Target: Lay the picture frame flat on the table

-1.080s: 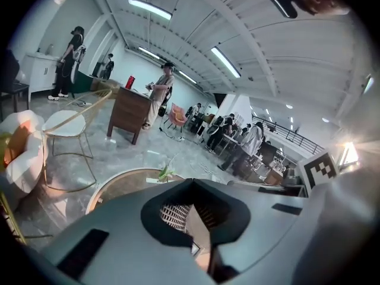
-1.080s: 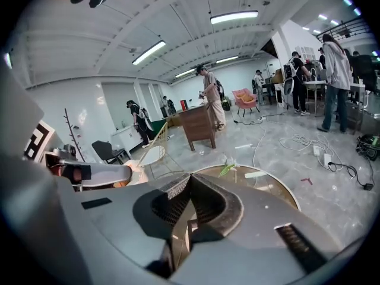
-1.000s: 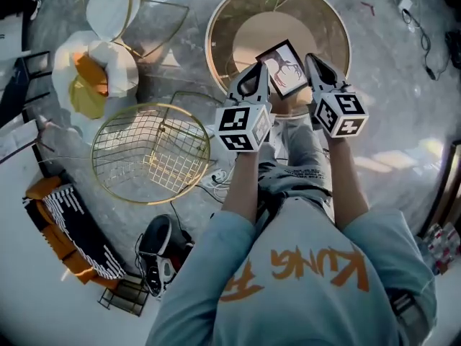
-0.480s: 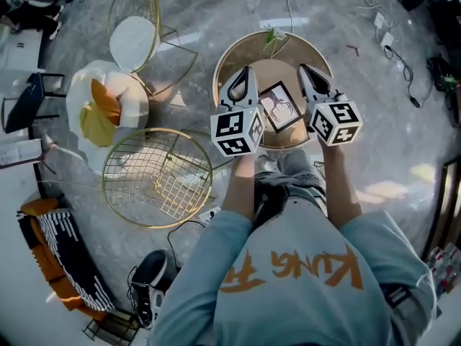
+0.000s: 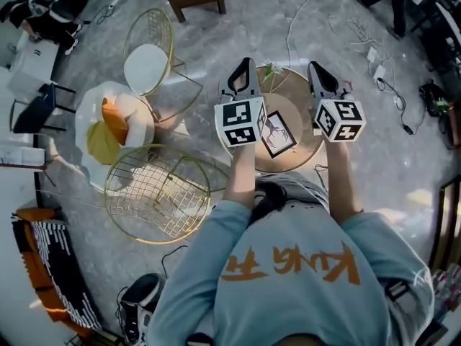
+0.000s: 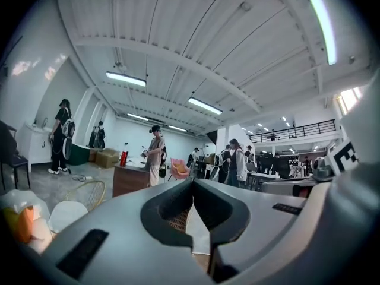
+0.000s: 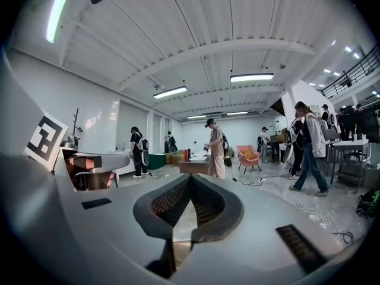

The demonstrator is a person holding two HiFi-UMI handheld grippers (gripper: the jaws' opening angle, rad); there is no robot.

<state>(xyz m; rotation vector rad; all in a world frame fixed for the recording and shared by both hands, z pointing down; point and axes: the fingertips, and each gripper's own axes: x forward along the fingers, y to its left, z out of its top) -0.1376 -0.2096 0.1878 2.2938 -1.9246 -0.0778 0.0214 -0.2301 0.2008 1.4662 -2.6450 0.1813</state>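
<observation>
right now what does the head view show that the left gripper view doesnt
Only the head view: the picture frame lying on the round table, seen from above, and the gold wire basket on the floor. Only the left gripper view: the ceiling lights, people standing across the hall, and a pink armchair. Both: the left gripper, jaws together with nothing between them, and the gold wire chair with the white seat.

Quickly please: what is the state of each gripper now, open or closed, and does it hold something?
Left gripper: closed, jaws together, holding nothing.
Right gripper: closed, jaws together, holding nothing.
</observation>
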